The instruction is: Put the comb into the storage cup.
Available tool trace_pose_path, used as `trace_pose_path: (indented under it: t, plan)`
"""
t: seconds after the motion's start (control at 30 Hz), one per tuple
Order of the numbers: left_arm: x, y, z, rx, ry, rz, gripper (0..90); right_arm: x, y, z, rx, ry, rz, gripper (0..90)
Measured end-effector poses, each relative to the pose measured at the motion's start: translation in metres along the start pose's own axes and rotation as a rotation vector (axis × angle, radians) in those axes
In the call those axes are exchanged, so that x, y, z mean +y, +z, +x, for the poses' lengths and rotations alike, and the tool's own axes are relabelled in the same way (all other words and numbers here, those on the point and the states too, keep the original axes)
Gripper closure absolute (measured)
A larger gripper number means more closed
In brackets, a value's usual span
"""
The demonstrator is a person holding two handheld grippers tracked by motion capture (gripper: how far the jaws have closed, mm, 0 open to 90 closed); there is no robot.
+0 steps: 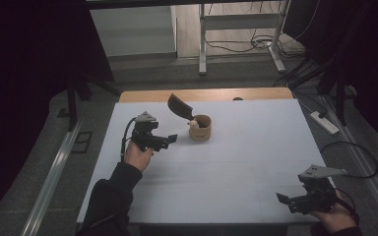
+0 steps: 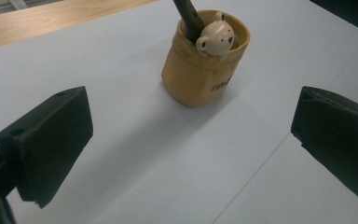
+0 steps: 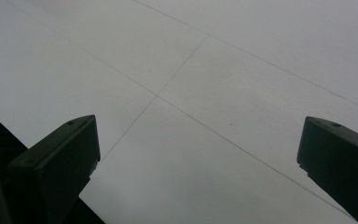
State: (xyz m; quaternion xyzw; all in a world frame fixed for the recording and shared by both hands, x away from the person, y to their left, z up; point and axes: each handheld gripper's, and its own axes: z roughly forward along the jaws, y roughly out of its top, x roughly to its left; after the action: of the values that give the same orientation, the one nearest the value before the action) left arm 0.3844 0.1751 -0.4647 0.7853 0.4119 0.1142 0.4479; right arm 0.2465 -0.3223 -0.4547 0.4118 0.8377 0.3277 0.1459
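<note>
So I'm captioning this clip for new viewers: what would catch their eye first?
The tan cup with a small bear head peeking over its rim, mid-table, with a dark spatula standing in it. Next, the left gripper, jaws wide, pointing at the cup, and the right gripper open at the near right corner.

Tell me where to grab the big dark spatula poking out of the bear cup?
Probably best on the bare handle just above the tan bear cup. The dark spatula leans up and back to the left with its wide blade on top, so the thin handle suits the tongs better. The open left tongs already face it, so come in from that side, just clear of the little bear head.
</note>
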Motion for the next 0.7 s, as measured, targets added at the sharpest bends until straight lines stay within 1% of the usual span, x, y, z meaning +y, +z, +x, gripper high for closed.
trace_pose_path:
  t: [0.1,0.17,0.23,0.43,0.7]
  plan:
    - [-0.001,-0.002,-0.002,0.0,0.002,-0.009,0.0,0.0,0.0,0.0,0.0,0.0,0.0,0.0]
    - [-0.001,-0.005,-0.004,0.0,-0.003,-0.023,0.0,0.0,0.0,0.0,0.0,0.0,0.0,0.0]
    - [-0.001,-0.007,-0.005,-0.003,-0.008,-0.027,0.0,0.0,0.0,0.0,0.0,-0.001,0.0,0.0]
    - [-0.003,-0.01,-0.009,-0.011,-0.006,-0.011,0.0,0.0,0.0,0.0,0.0,-0.001,0.0,0.0]
    - [-0.005,-0.015,-0.015,-0.012,0.005,-0.008,0.0,0.0,0.0,0.0,-0.001,0.0,-0.001,0.0]
